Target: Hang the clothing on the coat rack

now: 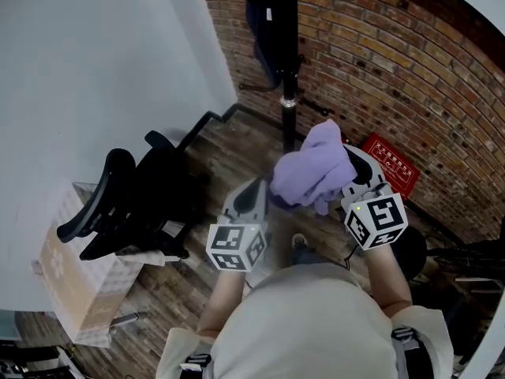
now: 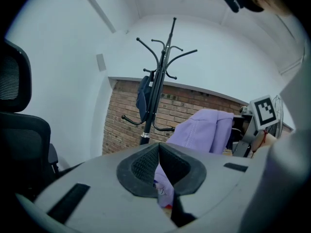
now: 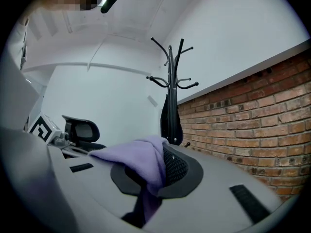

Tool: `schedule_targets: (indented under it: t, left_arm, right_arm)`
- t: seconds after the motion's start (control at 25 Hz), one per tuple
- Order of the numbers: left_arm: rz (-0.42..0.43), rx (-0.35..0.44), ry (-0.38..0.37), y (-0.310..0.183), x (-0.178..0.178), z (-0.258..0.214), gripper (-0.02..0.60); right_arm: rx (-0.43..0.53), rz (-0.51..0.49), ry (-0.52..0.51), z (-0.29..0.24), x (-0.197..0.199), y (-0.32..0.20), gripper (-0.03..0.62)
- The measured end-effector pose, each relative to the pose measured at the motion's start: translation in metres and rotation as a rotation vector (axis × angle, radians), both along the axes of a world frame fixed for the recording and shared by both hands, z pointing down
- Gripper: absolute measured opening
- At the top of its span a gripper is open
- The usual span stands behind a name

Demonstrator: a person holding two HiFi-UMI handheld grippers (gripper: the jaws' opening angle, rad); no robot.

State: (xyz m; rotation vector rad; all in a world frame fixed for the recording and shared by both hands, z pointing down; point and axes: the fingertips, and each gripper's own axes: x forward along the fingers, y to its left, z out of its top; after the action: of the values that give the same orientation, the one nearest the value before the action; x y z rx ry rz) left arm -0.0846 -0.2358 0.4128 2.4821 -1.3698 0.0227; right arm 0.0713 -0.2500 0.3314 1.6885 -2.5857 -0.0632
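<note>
Purple garment (image 1: 312, 172) tight in jaws of left gripper (image 1: 260, 192) and right gripper (image 1: 349, 178).

Clothing (image 1: 312, 168) spans between left hand-held gripper (image 1: 260, 192) and right hand-held gripper (image 1: 353, 176), pinched in both. Coat rack (image 1: 289, 93) ahead, by brick wall (image 1: 410, 69). Chair (image 1: 134, 204) on floor left; box (image 1: 71, 279) beside it, farther left.

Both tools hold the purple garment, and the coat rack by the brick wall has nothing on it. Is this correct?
Not fully. The coat rack carries a dark blue garment, as the left gripper view shows. The left tool and right tool do hold the purple garment.
</note>
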Motion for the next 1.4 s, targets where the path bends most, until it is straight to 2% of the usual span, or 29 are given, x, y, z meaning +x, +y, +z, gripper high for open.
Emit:
schedule_targets:
  t: [0.68, 1.4]
  left_arm:
    - [-0.039, -0.002, 0.001, -0.069, 0.027, -0.002, 0.005]
    - [-0.109, 0.002, 0.002, -0.105, 0.028, 0.002, 0.005]
  right_arm:
    - [0.055, -0.039, 0.02, -0.031, 0.03, -0.083, 0.017]
    - [0.057, -0.114, 0.047, -0.033, 0.033, -0.144, 0.018]
